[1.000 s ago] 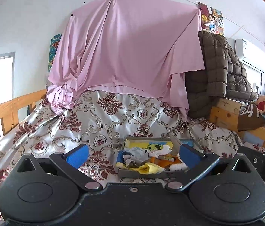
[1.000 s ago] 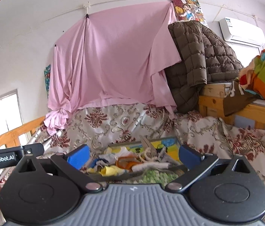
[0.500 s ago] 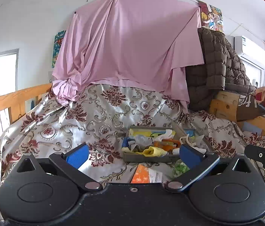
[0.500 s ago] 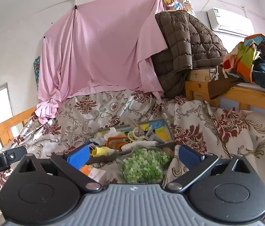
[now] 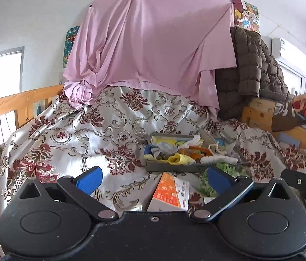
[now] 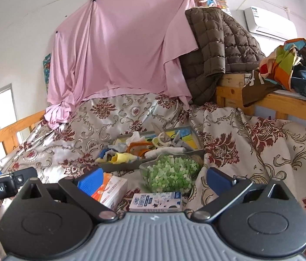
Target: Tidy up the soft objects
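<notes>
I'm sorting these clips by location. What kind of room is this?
Most likely a bedroom: a floral bedspread draped over a bed with a wooden rail, a quilted jacket piled on a wooden bunk frame, and a wall air conditioner.

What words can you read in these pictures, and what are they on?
"enRobot.AI": on the left gripper's body as the right camera sees it, cut off at the frame edge.
Orange box: print too blurred.
Blue-and-white carton: print too small.
Air conditioner: logo unreadable.

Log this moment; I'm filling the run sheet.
left gripper open | right gripper open | grey tray holds soft items | nothing held
</notes>
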A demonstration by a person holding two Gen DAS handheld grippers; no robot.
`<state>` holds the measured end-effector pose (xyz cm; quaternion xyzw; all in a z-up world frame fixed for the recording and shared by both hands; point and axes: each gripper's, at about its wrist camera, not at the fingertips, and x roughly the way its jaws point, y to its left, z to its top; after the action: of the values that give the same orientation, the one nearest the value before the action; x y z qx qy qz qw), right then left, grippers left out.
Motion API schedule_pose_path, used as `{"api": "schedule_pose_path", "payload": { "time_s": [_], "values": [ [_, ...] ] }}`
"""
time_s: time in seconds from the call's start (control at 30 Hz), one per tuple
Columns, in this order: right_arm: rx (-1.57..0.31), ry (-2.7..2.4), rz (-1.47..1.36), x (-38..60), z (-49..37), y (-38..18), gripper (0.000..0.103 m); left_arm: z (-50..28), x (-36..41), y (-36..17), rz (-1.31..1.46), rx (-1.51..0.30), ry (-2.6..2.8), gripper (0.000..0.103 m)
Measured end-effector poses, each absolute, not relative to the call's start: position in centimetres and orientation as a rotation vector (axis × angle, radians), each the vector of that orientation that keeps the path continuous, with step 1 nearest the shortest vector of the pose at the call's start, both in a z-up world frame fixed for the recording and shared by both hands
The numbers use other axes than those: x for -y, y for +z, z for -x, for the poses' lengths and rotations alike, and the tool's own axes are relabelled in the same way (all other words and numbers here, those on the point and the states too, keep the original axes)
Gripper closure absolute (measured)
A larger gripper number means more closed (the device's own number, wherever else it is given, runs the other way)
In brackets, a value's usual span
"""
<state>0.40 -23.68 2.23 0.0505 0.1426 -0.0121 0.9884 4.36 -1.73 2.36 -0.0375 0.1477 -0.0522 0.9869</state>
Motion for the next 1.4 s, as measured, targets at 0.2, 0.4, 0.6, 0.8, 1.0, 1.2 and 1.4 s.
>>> {"api": "schedule_pose_path", "payload": {
  "time_s": [0.2, 0.4, 0.6, 0.8, 1.0, 1.2, 1.4],
  "values": [
    [-0.317, -0.017, -0.070, 22.7, -0.2, 1.5, 0.000, -3.7, 1.2, 1.5, 0.070, -0.316, -0.102, 0.001],
    [-0.345, -0.012, -0.049, 22.1, -0.5, 0.9, 0.000, -3.5, 0.7, 0.3, 0.067, -0.348, -0.066, 0.001],
    [-0.369, -0.016, -0.058, 22.2, -0.8, 0.5, 0.000, -3.6, 0.8, -0.1, 0.040, -0.355, -0.056, 0.001],
    [-0.376, -0.012, -0.067, 22.1, -0.9, 0.2, 0.000, -3.8, 0.9, -0.4, 0.033, -0.373, -0.049, 0.001],
    [-0.405, -0.015, -0.067, 22.0, -1.5, -0.3, 0.000, -4.1, 1.1, -0.7, 0.033, -0.381, -0.037, 0.001],
    [-0.452, -0.031, -0.056, 21.8, -2.1, -0.9, 0.000, -4.4, 1.4, -1.0, 0.006, -0.392, -0.019, 0.001],
    [-0.458, -0.063, -0.055, 21.9, -2.2, -1.0, 0.000, -5.1, 1.6, -1.5, -0.017, -0.439, 0.013, 0.001]
  ]
}}
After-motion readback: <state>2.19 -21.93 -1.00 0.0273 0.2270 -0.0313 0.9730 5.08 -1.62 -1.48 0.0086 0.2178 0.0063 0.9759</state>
